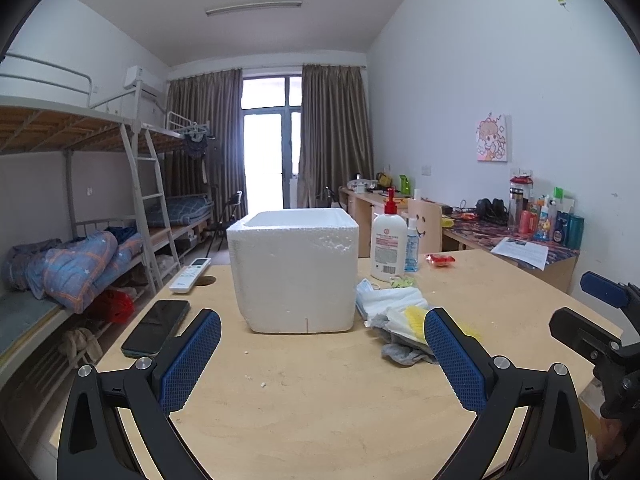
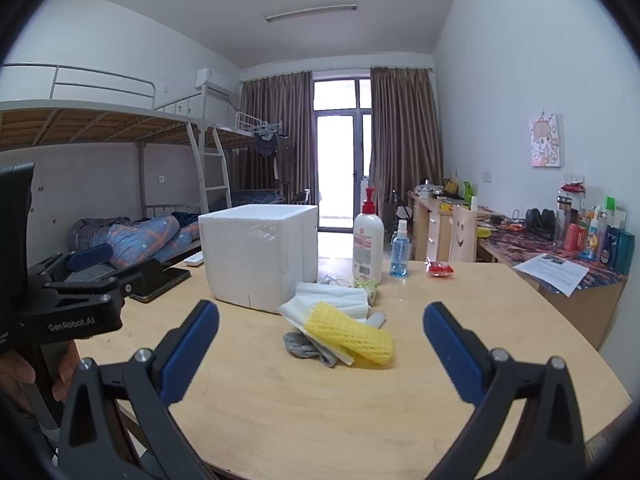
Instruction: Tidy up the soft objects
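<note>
Two grippers, both yours, both empty. Left gripper (image 1: 322, 328): blue pads spread wide above the bare wooden table (image 1: 320, 400), nothing between them. Right gripper (image 2: 321, 322): pads equally wide apart, also above the table and clear of everything.

Soft items, one heap just ahead of the right gripper: yellow foam net (image 2: 352, 334) on top, white tissue sheets (image 2: 336, 300) beneath and behind it, grey sock (image 2: 306, 346) under the near edge, face masks (image 1: 366, 290) at the heap's far left side. The heap lies just beside the right wall of the white foam box (image 1: 296, 268), which stands upright with its top open.

Other table stock: phone (image 1: 158, 328) and remote control (image 1: 190, 275) left of the box; lotion pump bottle (image 1: 387, 244) and blue spray bottle (image 1: 412, 246) behind the heap; red wrapper (image 1: 440, 259) further right.
</note>
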